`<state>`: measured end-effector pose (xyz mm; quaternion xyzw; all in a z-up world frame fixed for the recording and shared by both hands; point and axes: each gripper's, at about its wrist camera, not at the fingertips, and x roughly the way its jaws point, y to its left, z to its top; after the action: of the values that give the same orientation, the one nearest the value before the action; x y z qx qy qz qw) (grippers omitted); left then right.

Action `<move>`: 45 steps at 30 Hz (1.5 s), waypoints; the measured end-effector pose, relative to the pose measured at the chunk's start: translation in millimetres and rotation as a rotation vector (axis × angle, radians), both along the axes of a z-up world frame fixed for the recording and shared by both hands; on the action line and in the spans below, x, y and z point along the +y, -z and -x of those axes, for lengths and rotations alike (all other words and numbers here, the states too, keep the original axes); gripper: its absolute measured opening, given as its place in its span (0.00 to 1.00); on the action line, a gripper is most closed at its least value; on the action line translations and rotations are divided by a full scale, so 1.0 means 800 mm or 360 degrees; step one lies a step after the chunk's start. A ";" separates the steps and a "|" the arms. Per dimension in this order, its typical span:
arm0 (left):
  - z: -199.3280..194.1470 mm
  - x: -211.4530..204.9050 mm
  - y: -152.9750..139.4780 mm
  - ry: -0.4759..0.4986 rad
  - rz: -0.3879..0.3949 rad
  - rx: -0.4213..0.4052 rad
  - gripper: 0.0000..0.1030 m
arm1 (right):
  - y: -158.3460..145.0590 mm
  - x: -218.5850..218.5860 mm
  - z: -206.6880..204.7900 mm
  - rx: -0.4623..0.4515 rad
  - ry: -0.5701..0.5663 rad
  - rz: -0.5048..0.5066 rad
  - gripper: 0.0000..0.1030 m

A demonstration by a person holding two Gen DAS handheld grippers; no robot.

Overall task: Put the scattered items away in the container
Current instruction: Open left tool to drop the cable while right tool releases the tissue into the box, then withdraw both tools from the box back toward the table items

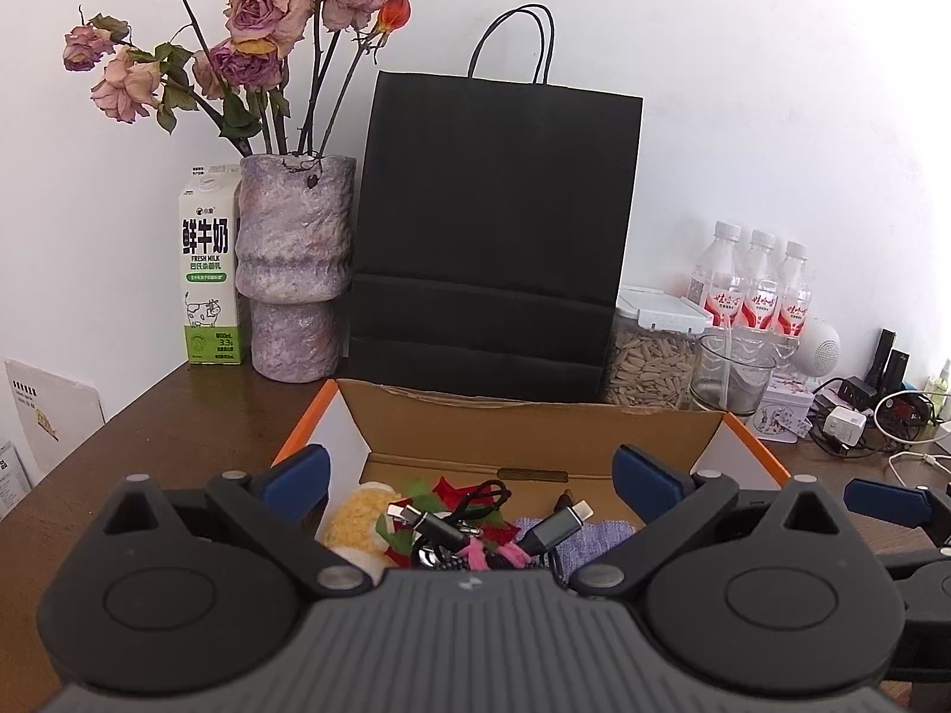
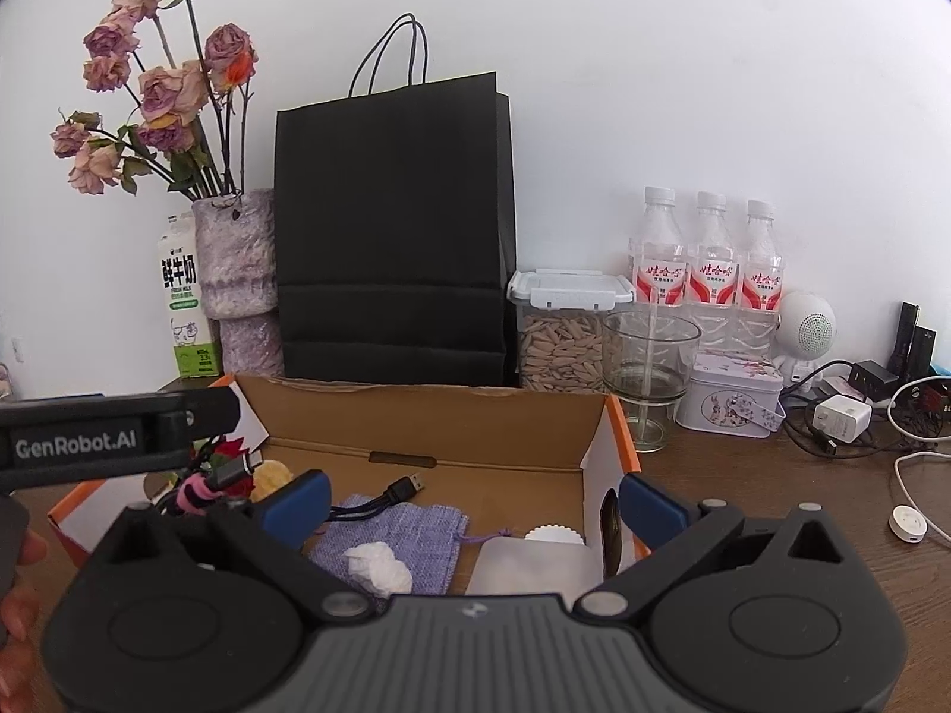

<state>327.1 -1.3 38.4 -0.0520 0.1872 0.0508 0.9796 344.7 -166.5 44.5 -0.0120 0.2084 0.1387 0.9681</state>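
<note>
Both claws hang spread wide over the cardboard box [image 2: 452, 416] on the counter [image 2: 772, 475], nothing between their pads. Below the left claw [image 1: 469, 478] lie a tangle of cables [image 1: 475, 526], a yellow ball [image 1: 356, 520] and red-and-green petals. Under the right claw [image 2: 472, 496] sit a lilac pouch [image 2: 404, 535], a crumpled tissue [image 2: 377, 564] and a white packet [image 2: 535, 564]. Beyond the box stands a black paper bag [image 2: 392, 237].
</note>
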 end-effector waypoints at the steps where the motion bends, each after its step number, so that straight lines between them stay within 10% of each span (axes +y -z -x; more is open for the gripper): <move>1: 0.000 -0.001 0.000 0.0003 -0.0002 0.0001 1.00 | 0.000 0.000 0.000 -0.0001 0.0000 0.0003 1.00; 45: 0.180 0.060 0.030 0.0003 -0.0025 0.0055 1.00 | 0.036 -0.041 0.177 0.0100 -0.0079 -0.0023 1.00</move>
<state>183.4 47.1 14.7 -0.0433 0.2039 0.0522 0.9766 203.5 -199.4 15.5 -0.0060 0.2374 0.1646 0.9573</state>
